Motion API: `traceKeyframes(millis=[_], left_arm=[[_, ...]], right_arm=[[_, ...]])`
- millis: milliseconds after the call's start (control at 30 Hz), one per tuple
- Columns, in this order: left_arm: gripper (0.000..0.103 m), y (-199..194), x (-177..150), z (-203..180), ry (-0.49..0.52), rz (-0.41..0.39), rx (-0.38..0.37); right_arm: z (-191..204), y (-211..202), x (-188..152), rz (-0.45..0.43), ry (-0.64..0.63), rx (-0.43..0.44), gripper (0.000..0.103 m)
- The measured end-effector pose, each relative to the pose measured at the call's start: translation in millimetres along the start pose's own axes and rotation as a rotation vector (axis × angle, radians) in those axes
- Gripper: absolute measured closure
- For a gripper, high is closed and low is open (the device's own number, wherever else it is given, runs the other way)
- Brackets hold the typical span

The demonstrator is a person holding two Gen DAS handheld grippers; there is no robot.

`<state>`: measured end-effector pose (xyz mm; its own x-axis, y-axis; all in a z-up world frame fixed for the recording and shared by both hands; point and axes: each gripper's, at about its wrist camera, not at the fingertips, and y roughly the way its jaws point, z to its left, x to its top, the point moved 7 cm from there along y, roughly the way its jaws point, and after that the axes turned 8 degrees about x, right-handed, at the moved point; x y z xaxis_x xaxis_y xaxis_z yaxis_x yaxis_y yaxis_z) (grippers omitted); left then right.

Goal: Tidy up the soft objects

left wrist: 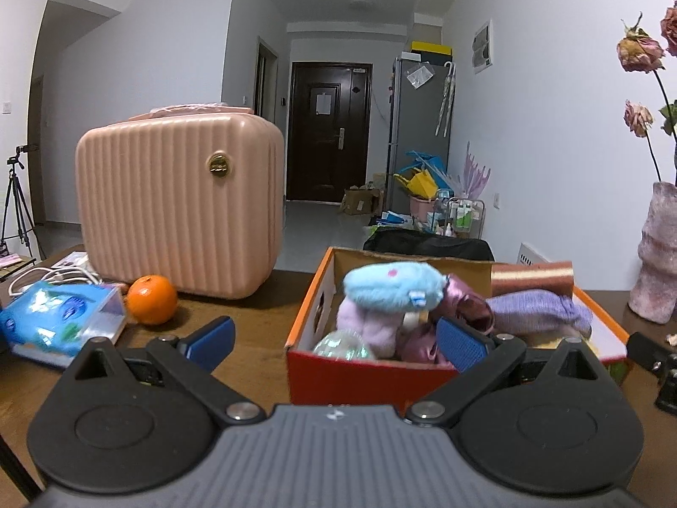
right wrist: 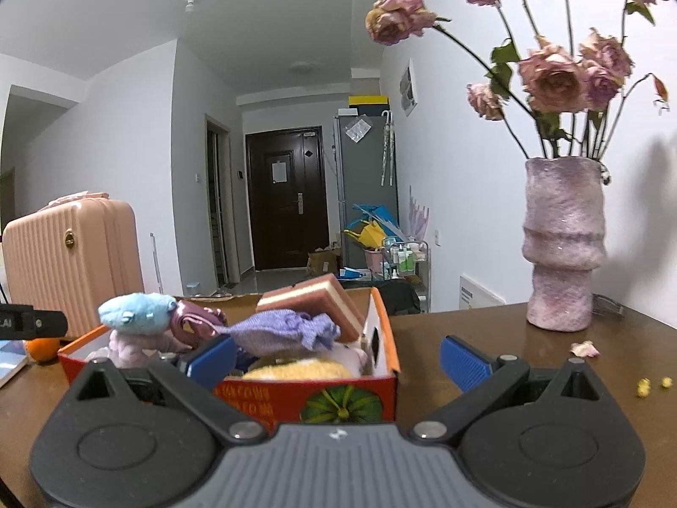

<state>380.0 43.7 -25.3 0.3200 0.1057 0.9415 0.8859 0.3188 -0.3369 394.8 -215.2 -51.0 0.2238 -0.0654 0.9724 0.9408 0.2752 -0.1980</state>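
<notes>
An orange cardboard box point(left wrist: 311, 296) stands on the brown table, heaped with soft things: a light blue plush point(left wrist: 391, 285) on top, a purple knit cloth point(left wrist: 537, 311), pink plush pieces and a striped sponge point(left wrist: 531, 277). My left gripper point(left wrist: 336, 338) is open in front of the box's near left corner, holding nothing. In the right wrist view the same box point(right wrist: 387, 330) sits low and left, with the blue plush point(right wrist: 135, 312), knit cloth point(right wrist: 283, 326) and sponge point(right wrist: 315, 300) showing. My right gripper point(right wrist: 338, 357) is open at the box's near right corner, empty.
A pink ribbed case point(left wrist: 177, 203) stands at the back left, with an orange point(left wrist: 151, 299) and a blue tissue pack point(left wrist: 59, 317) beside it. A pink vase of dried roses point(right wrist: 562, 245) stands on the right. Petals and crumbs point(right wrist: 586, 349) lie on the table near it.
</notes>
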Motion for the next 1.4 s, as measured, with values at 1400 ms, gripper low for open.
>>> traceKeyframes(millis=[1400], left_arm=[[0.000, -253.3, -50.5, 58.6, 0.076, -0.051, -0.163]], right_arm=[[56.8, -270.9, 6.4, -0.019, -0.044, 0.050, 0.000]])
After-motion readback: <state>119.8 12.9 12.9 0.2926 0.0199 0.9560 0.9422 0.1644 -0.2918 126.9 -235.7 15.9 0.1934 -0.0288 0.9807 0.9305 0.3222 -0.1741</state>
